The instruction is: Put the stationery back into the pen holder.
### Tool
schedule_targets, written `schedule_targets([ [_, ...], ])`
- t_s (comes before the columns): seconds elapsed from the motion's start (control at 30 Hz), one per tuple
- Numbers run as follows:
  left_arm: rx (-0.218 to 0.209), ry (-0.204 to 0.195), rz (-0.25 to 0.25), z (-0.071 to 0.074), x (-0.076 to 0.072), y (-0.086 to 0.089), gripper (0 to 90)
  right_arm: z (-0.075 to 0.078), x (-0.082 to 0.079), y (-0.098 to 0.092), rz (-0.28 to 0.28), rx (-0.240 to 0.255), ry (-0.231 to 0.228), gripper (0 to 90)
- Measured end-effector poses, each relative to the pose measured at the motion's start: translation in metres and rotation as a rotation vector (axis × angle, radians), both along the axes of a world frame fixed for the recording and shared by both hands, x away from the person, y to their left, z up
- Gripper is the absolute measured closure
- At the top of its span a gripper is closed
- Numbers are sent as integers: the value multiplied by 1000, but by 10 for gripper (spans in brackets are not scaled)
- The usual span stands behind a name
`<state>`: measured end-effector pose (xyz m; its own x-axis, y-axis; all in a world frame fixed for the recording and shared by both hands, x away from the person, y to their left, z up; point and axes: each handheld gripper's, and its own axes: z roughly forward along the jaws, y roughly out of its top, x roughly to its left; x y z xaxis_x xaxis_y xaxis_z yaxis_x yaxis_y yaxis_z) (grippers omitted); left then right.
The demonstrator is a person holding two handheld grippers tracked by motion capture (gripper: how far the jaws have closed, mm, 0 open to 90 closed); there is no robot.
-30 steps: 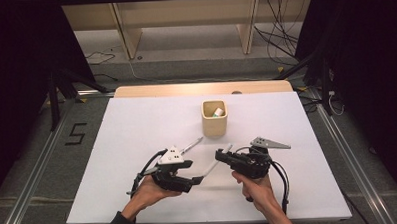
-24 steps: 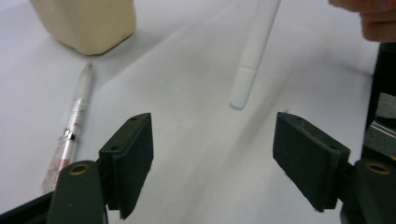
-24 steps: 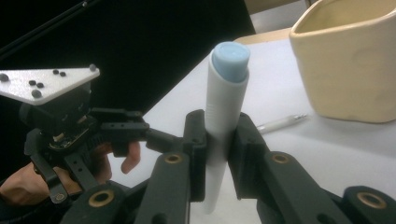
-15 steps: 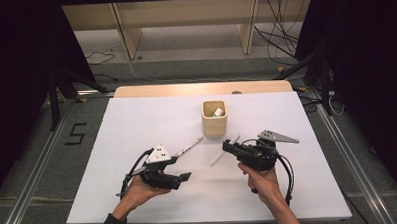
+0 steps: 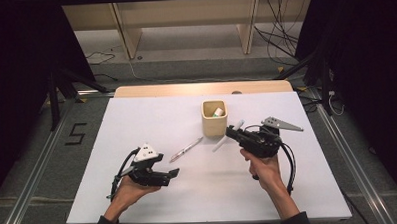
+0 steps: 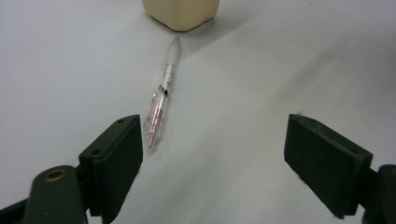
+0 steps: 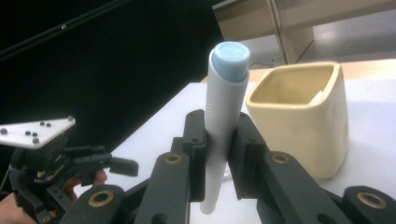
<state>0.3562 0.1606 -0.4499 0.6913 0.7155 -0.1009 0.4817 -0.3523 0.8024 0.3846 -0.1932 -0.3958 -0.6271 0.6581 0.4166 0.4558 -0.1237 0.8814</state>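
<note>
Right gripper [image 5: 236, 132] pinched the white marker [image 7: 223, 116], lifted at the cup's [image 5: 214, 122] four o'clock; left gripper [image 5: 172, 173], jaws just spread empty, left the pen [image 6: 162, 95] lying

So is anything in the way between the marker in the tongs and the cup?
Nothing visible. The right tongs grip the marker just beside the cup, with open air up to its rim. The pen lies off on the cup's other side.
</note>
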Motion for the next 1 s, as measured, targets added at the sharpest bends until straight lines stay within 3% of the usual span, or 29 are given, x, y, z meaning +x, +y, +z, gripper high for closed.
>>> schedule_targets([
  [0.5,16,11,32,-2,5,8,182,25,29,3,-44,-6,-26,787],
  [1.0,25,15,35,-3,6,9,181,43,55,8,-77,8,-19,787],
])
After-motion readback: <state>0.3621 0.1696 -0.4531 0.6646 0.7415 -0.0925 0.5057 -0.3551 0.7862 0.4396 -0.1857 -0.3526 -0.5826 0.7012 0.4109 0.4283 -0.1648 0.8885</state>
